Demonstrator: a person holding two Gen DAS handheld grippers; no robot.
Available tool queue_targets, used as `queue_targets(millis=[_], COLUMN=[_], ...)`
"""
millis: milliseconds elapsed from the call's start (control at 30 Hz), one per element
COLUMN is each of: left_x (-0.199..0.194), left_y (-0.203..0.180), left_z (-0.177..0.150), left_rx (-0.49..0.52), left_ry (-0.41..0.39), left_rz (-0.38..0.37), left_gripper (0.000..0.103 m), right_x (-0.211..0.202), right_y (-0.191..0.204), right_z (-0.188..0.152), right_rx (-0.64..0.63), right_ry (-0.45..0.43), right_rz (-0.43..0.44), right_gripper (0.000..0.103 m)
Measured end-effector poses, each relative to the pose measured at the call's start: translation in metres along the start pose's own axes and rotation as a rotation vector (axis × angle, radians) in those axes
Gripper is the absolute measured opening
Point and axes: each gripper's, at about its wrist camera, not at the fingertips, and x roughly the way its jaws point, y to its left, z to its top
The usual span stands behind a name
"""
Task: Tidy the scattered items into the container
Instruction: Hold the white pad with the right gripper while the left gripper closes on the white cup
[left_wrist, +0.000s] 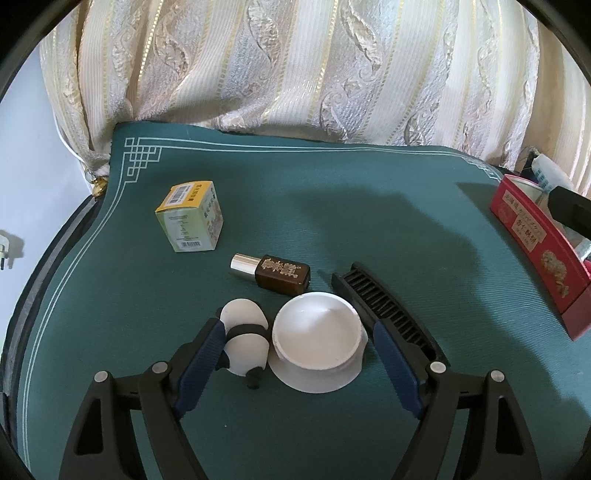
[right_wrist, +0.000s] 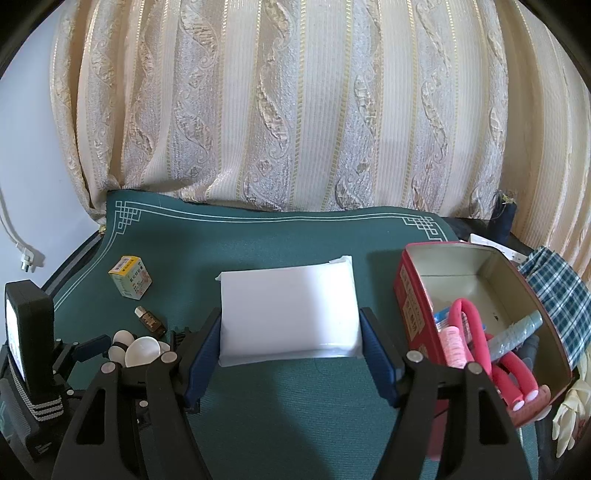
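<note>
— What does the right gripper (right_wrist: 290, 336) hold?
— A flat white packet (right_wrist: 288, 314), glossy and rectangular, clamped between its jaws above the green mat (right_wrist: 258, 236), just left of the red tin (right_wrist: 410, 295).
— And the left gripper (left_wrist: 299, 343)?
— Jaws wide around a white cup (left_wrist: 317, 339).

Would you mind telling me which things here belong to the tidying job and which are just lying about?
Job:
red tin
white packet, held by right gripper
small box
brown bottle
white cup, between the open left gripper fingers
comb
white banded piece

Lying about:
curtain
green mat
checked cloth
wall plug
</note>
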Motion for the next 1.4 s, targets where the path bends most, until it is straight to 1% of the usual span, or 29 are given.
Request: queue_targets(millis=[100,200,367,567,767,900,1067,1167,1200,1233,1267,1300,1333,1367,1400], left_x=[0.003,0.007,0.01,0.01,0.004,0.002,0.006,0.009,0.009,0.007,0.003,-0.001,-0.004,-0.005,-0.007], left_y=[0.004,0.011,0.016,0.015,0.007,0.0,0.003,0.001,-0.001,-0.001,-0.002,-0.003,-0.004,-0.006,-0.009], left_z=[0.0,0.001,0.003,0.003,0.002,0.002,0.004,0.006,0.006,0.007,0.007,0.007,0.008,0.007,0.006], left_rx=[-0.006,-0.034,-0.047,-0.037,0.001,0.031,0.028,0.049,0.061,0.072,0.08,0.089,0.089,0.085,0.094], left_ry=[0.001,0.014,0.018,0.016,-0.009,-0.018,-0.011,-0.006,-0.009,-0.02,-0.036,-0.053,-0.041,-0.031,-0.038], left_rz=[0.014,-0.013,-0.022,-0.026,-0.048,-0.043,-0.032,-0.027,-0.027,-0.027,-0.037,-0.068,-0.14,-0.154,-0.135], left_gripper=[0.084,0.085,0.085,0.085,0.085,0.085,0.085,0.085,0.079,0.077,0.071,0.042,0.022,0.009,0.009], right_x=[0.001,0.001,0.002,0.004,0.005,0.006,0.005,0.007,0.007,0.007,0.007,0.006,0.006,0.006,0.006], right_y=[0.001,0.001,0.002,0.002,0.002,0.002,0.001,0.002,0.002,0.002,0.002,0.002,0.001,0.0,-0.001], right_z=[-0.001,-0.001,-0.002,-0.003,-0.003,-0.003,-0.003,-0.003,-0.003,-0.004,-0.004,-0.004,-0.004,-0.003,-0.003], right_rx=[0.001,0.0,0.0,-0.002,-0.001,-0.003,-0.002,-0.003,-0.003,-0.002,0.0,0.003,0.005,0.008,0.01], right_ry=[0.001,0.003,0.008,0.013,0.019,0.024,0.024,0.028,0.028,0.028,0.028,0.027,0.026,0.026,0.026], right_rz=[-0.001,0.0,0.0,0.001,0.003,0.007,0.009,0.01,0.01,0.01,0.009,0.008,0.008,0.007,0.007], right_gripper=[0.074,0.074,0.074,0.074,0.074,0.074,0.074,0.074,0.074,0.074,0.074,0.074,0.074,0.074,0.074])
